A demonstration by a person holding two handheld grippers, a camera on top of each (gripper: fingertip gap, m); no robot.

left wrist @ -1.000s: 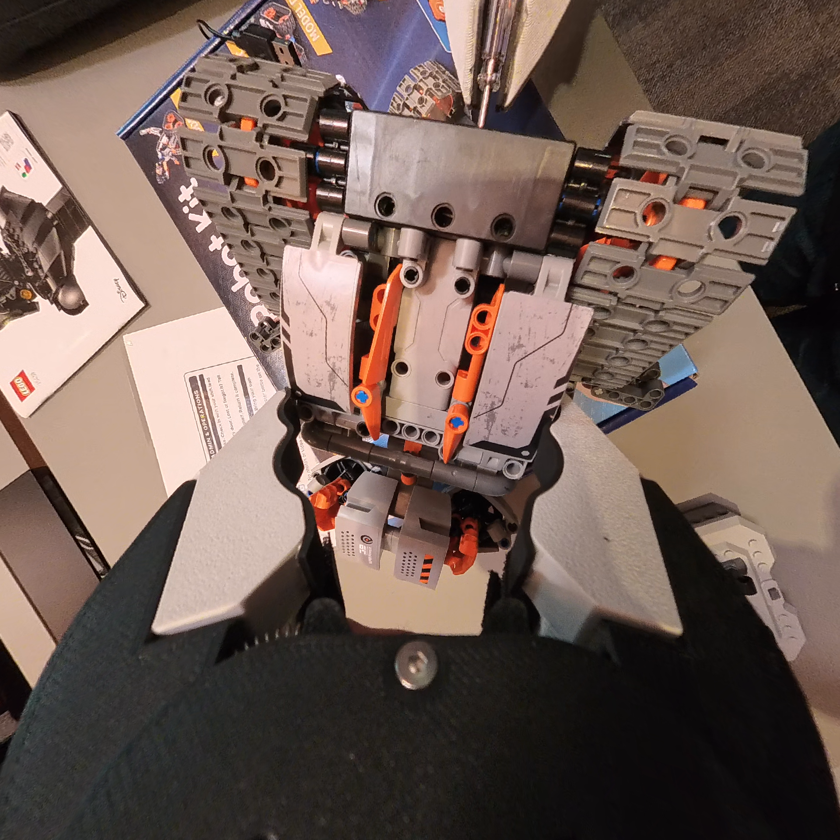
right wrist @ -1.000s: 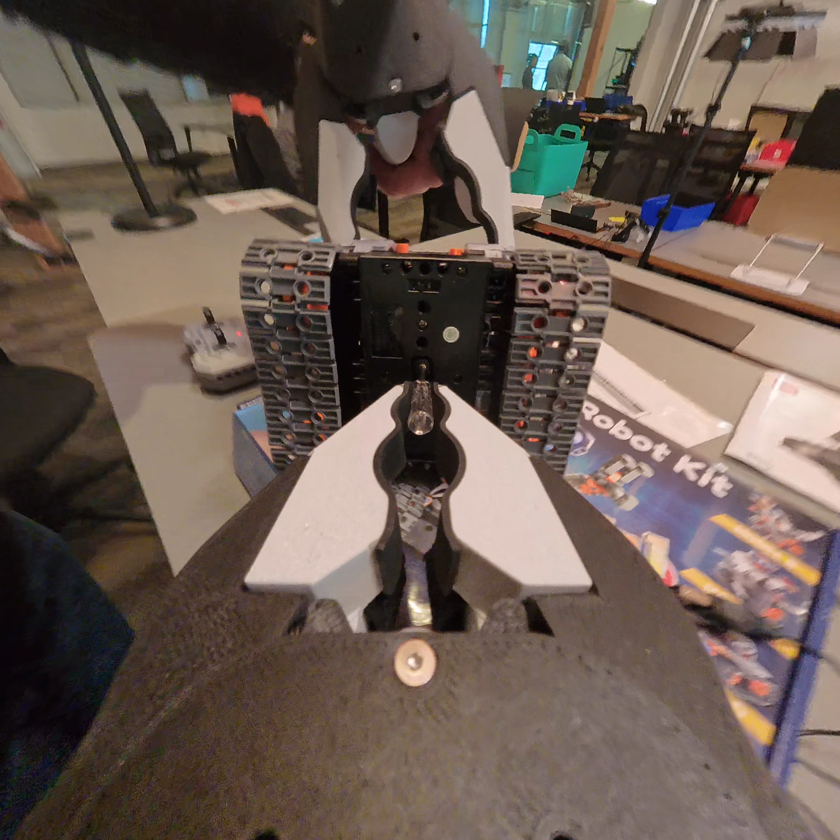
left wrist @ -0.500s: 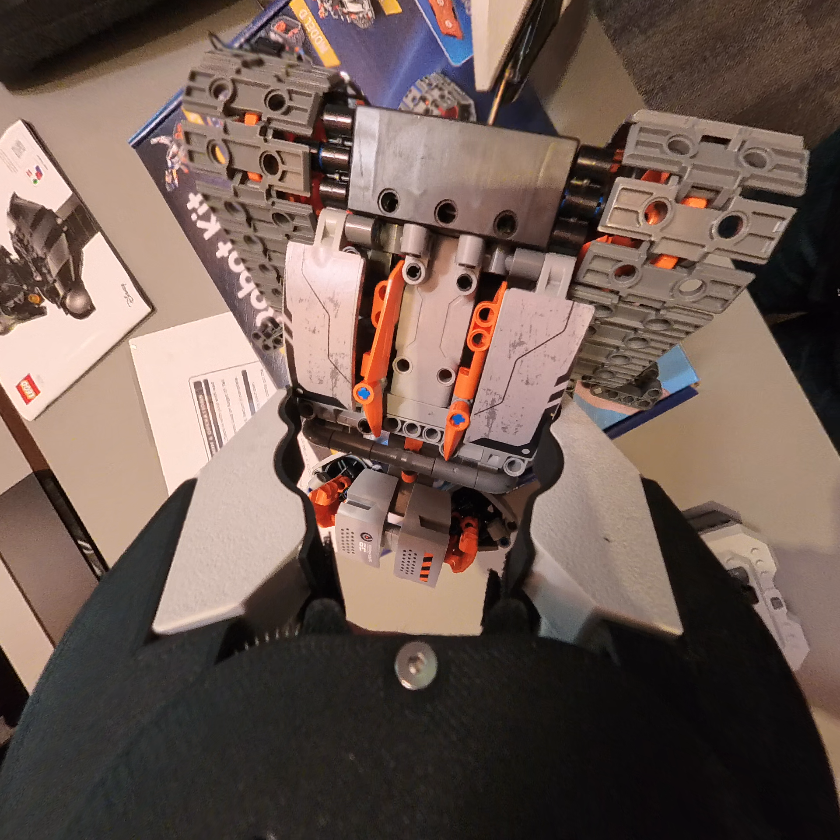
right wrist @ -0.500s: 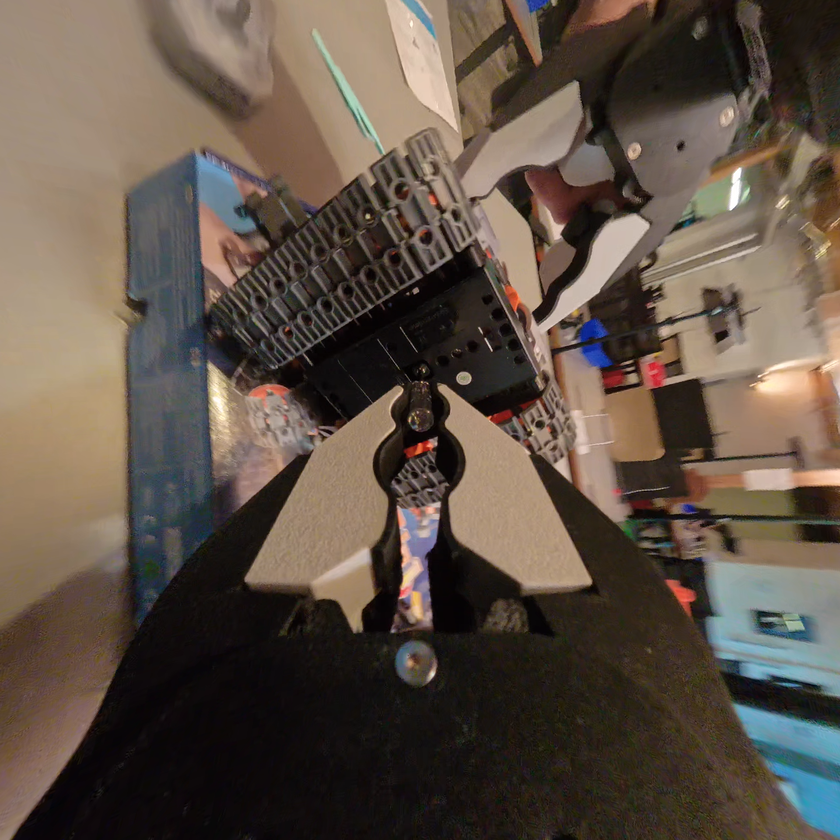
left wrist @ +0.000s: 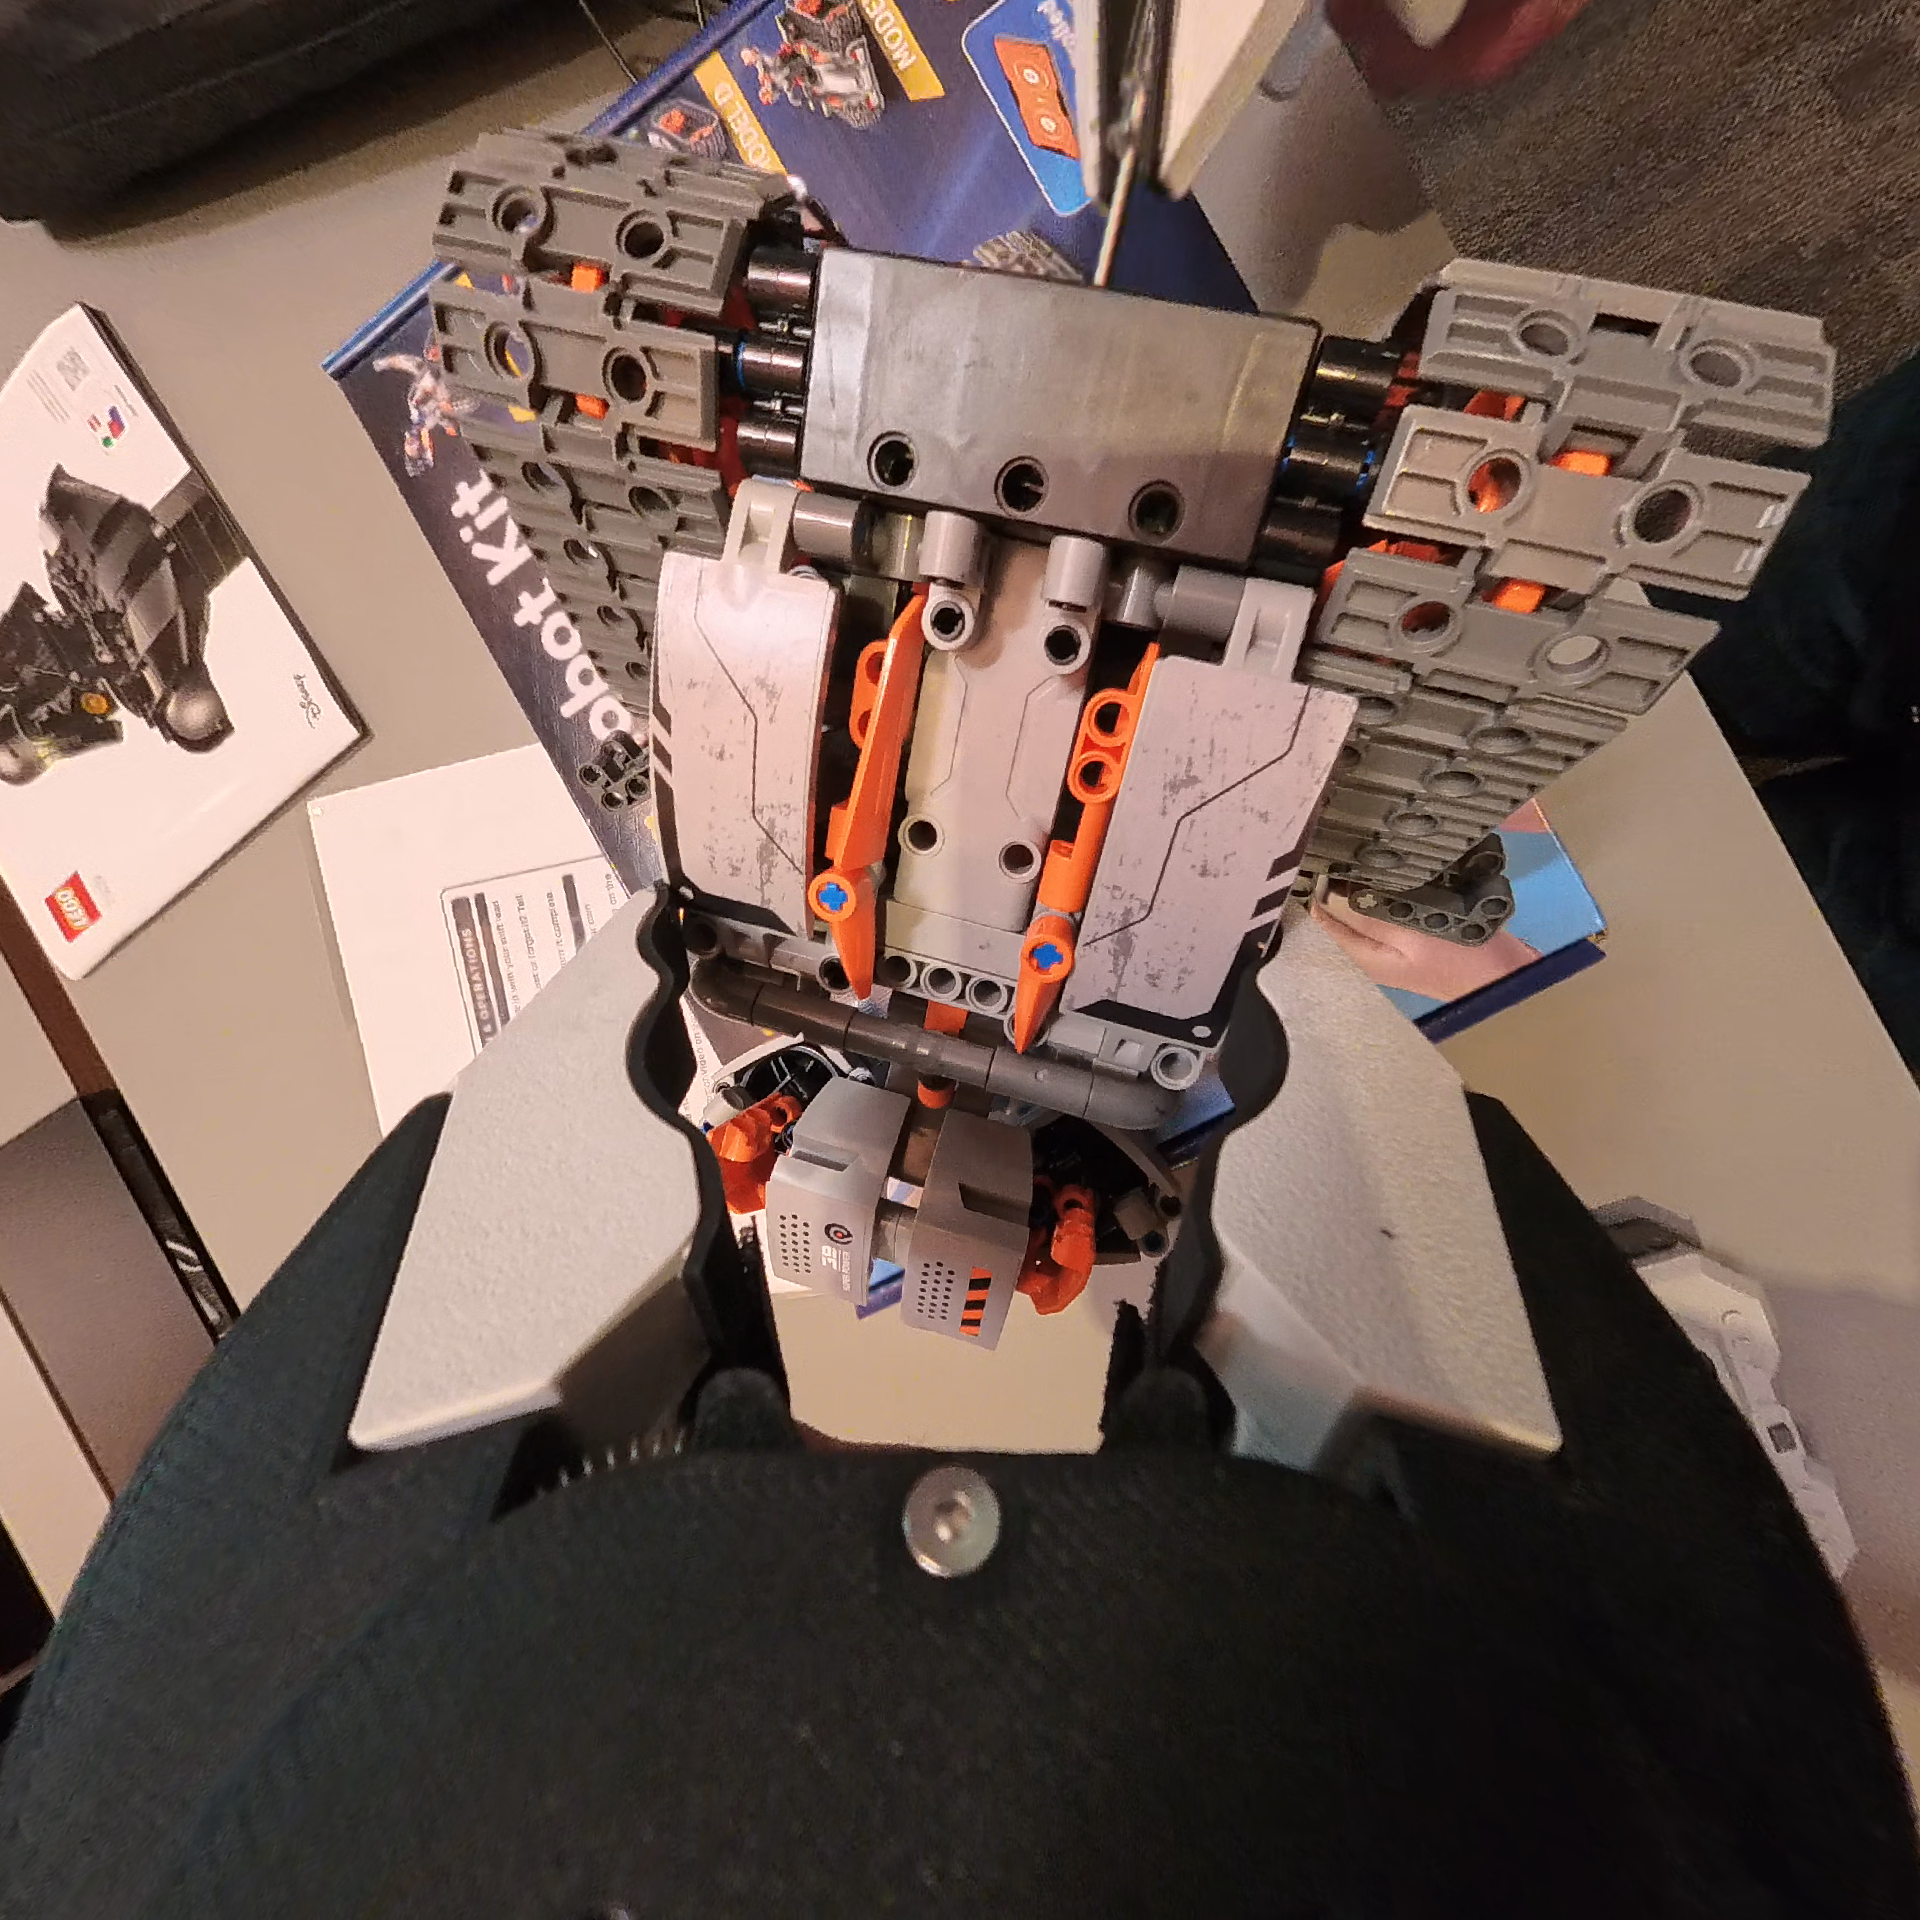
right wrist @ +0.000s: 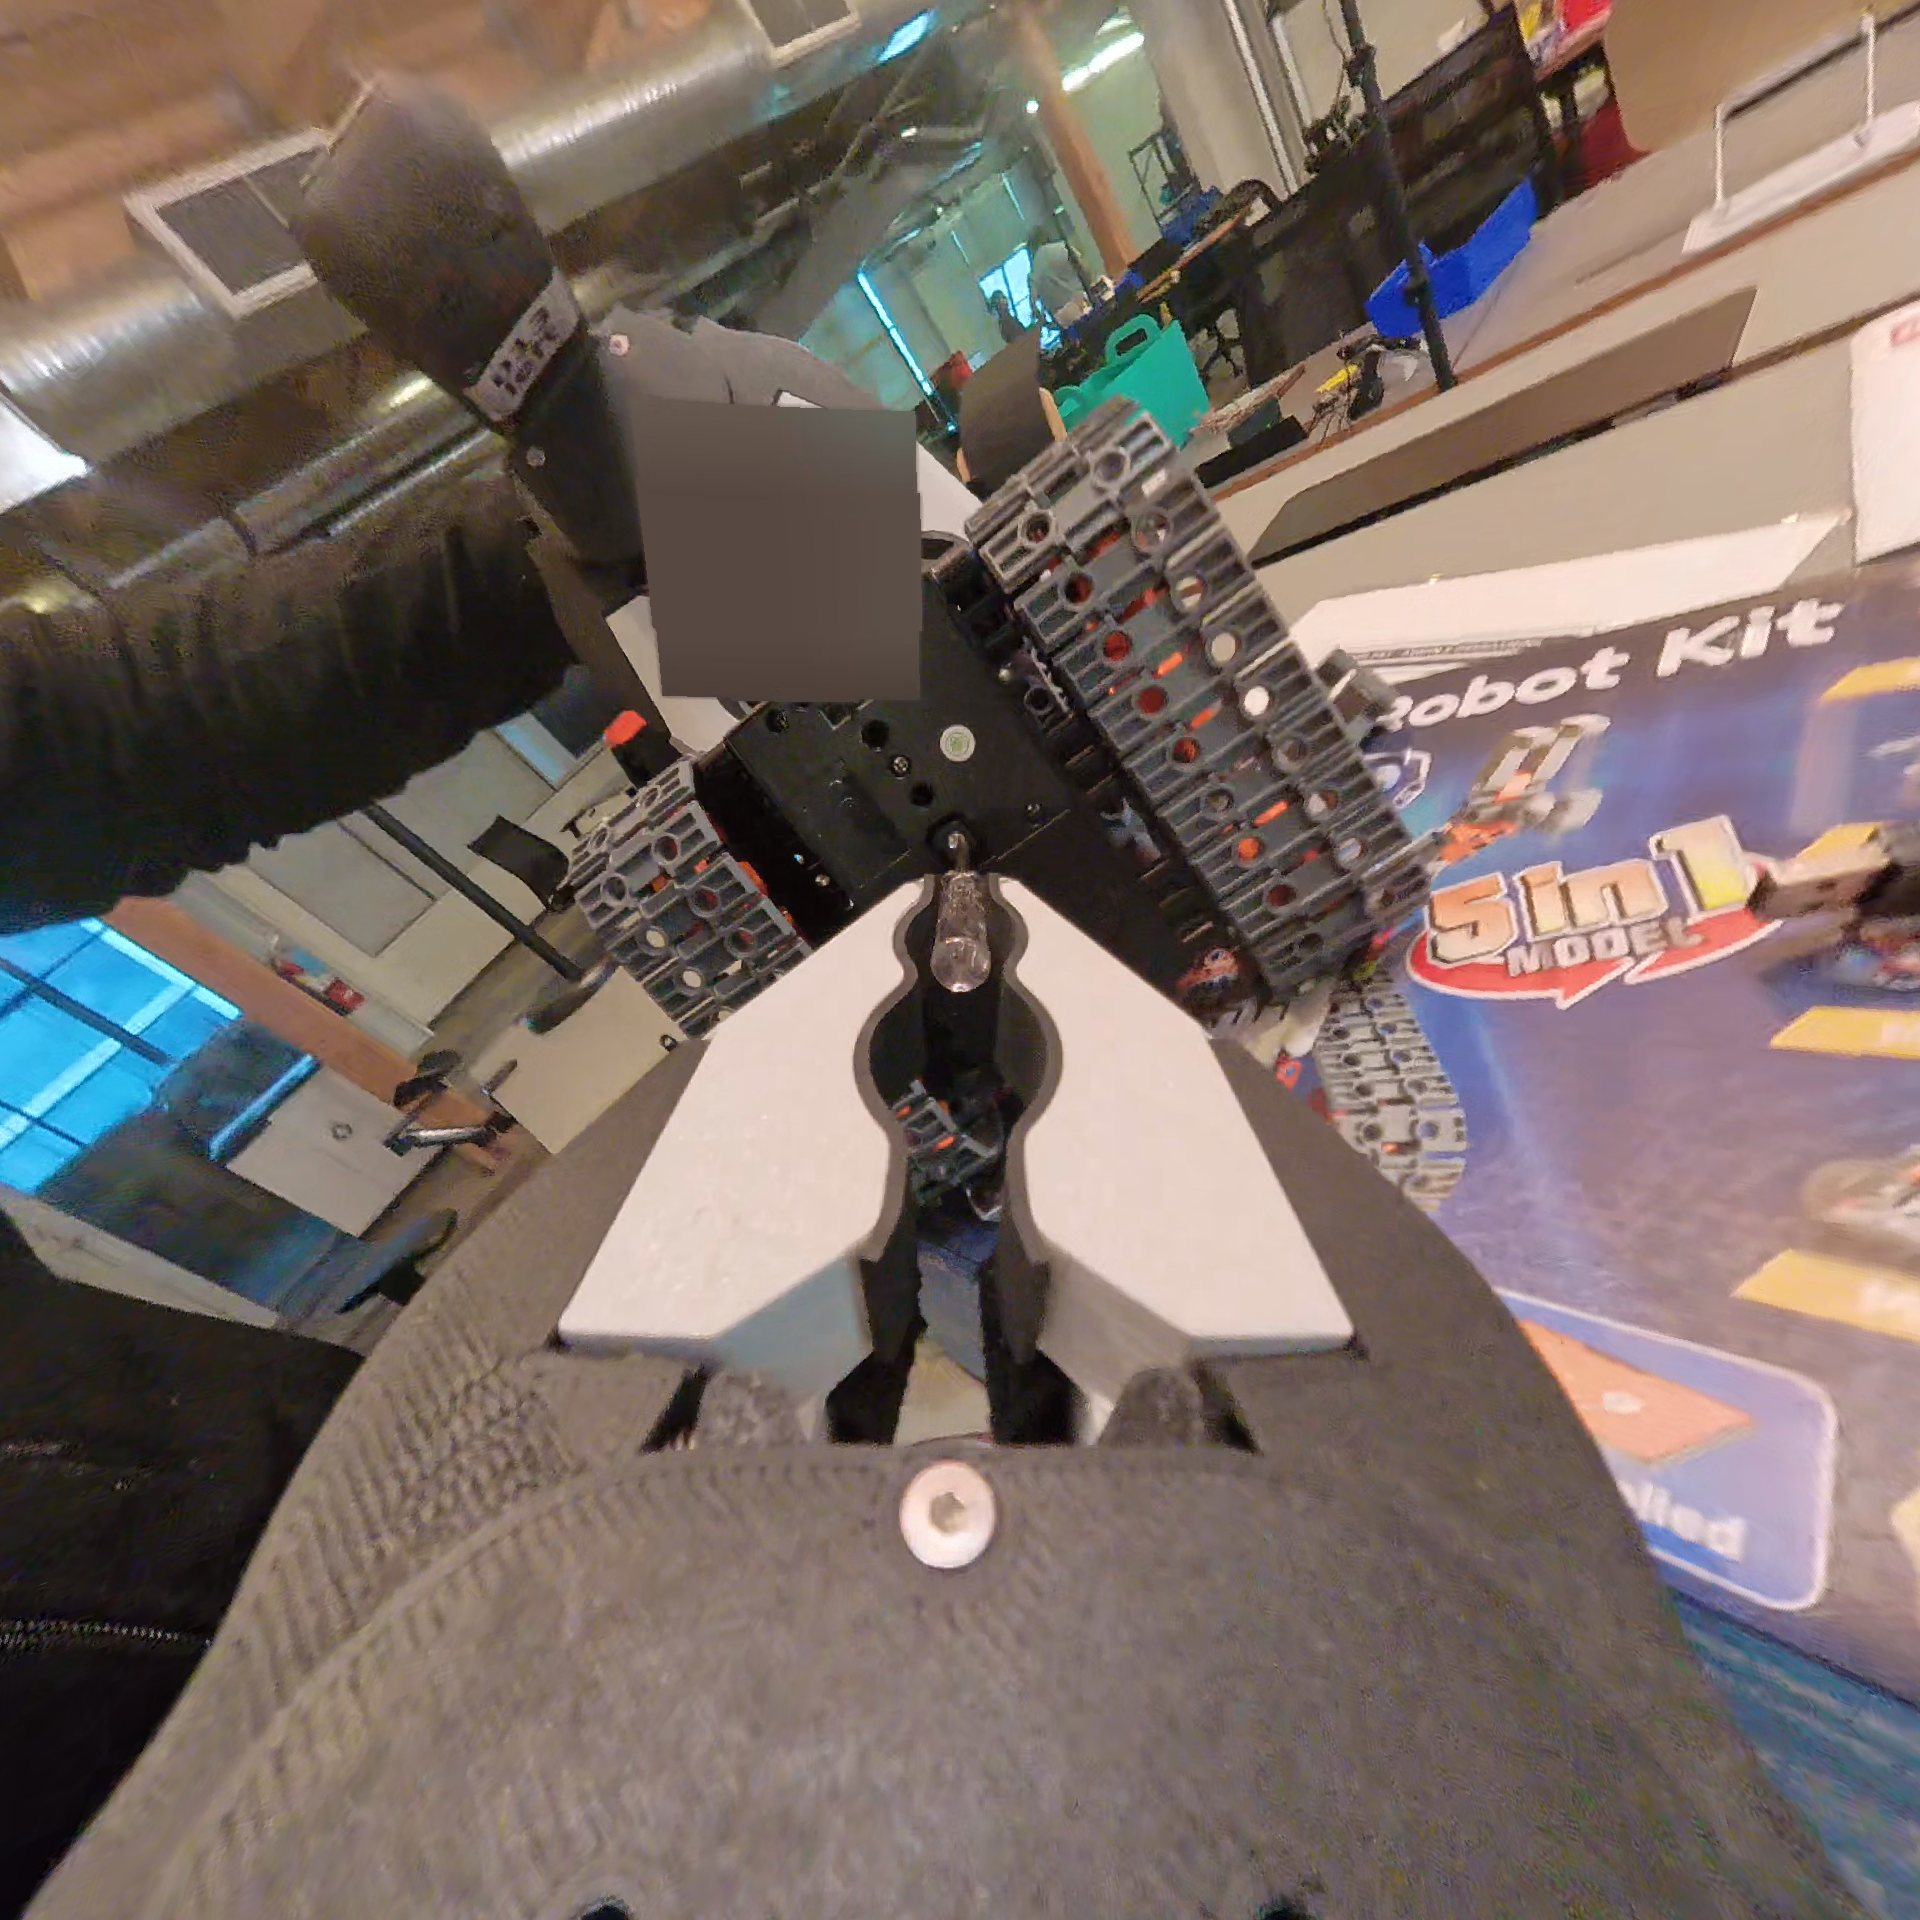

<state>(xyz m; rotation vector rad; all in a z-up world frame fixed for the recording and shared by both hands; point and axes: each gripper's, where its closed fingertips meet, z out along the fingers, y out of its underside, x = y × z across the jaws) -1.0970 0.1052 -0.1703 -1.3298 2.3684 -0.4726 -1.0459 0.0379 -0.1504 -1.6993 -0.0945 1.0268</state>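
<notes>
My left gripper (left wrist: pixel 956 966) is shut on a tracked brick robot model (left wrist: pixel 987 748) with grey treads and orange parts, its fingers (left wrist: pixel 561 1143) clamped on the body's two sides and holding it tilted over the table. My right gripper (right wrist: pixel 961 899) is shut on a clear-handled screwdriver (right wrist: pixel 961 945). The screwdriver's tip sits at a hole in the model's black underside (right wrist: pixel 862 790). In the left wrist view the right gripper (left wrist: pixel 1216 94) and the screwdriver shaft (left wrist: pixel 1117 208) show beyond the model's far end. In the right wrist view a patch hides most of the left gripper.
A blue kit box (left wrist: pixel 935 114) lies under the model and also shows in the right wrist view (right wrist: pixel 1662 1091). A booklet (left wrist: pixel 135 644) and a white sheet (left wrist: pixel 436 894) lie to the left on the grey table (left wrist: pixel 1558 1122). A grey controller (left wrist: pixel 1745 1392) lies at the right. A dark sleeve (right wrist: pixel 239 707) reaches in from the left.
The right gripper has rolled with the screwdriver, its tip staying at the model's underside. In the left wrist view the right gripper has drawn up toward the top edge. The left grip is unchanged.
</notes>
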